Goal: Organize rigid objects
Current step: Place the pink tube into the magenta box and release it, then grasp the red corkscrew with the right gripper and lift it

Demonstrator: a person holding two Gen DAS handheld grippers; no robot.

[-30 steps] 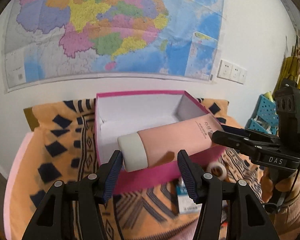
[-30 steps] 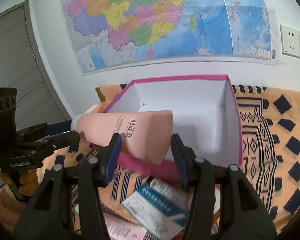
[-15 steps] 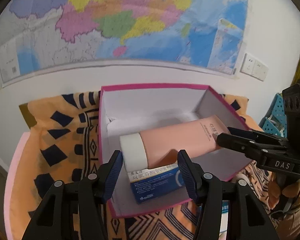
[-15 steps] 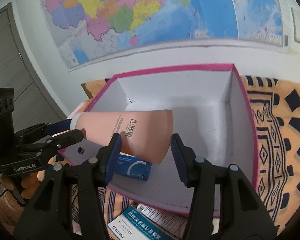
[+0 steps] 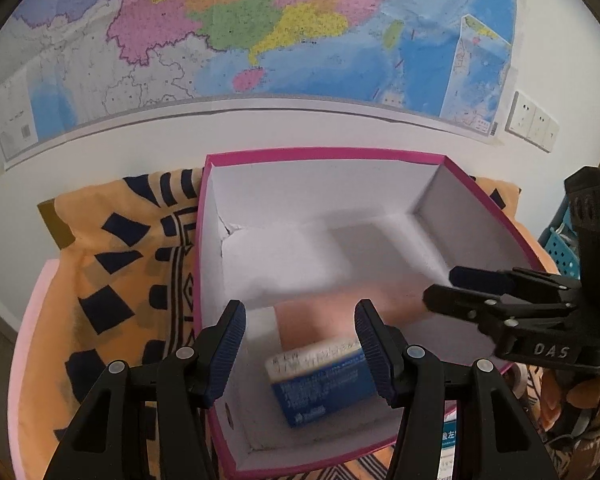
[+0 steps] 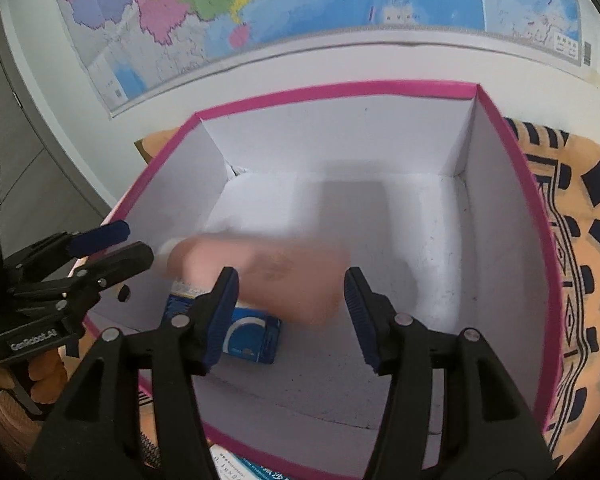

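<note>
A pink tube (image 5: pixel 320 314) (image 6: pixel 268 276), blurred by motion, is inside the pink-rimmed white box (image 5: pixel 324 154) (image 6: pixel 332 90), over a blue carton (image 5: pixel 320 380) (image 6: pixel 252 336) on the box floor. My left gripper (image 5: pixel 300 344) is open above the box's near-left part; it also shows in the right wrist view (image 6: pixel 112 242). My right gripper (image 6: pixel 290 308) is open above the tube; it also shows in the left wrist view (image 5: pixel 440 284). Neither gripper touches the tube.
The box stands on an orange and navy patterned cloth (image 5: pixel 112 280) (image 6: pixel 580 220). A wall map (image 5: pixel 260 40) hangs behind. A blue-and-white carton (image 6: pixel 244 468) lies in front of the box. A blue basket (image 5: pixel 560 248) stands at the right.
Both grippers let go of the pink tube, and it has dropped into the box onto the blue carton. Both grippers moved forward and higher over the box.
</note>
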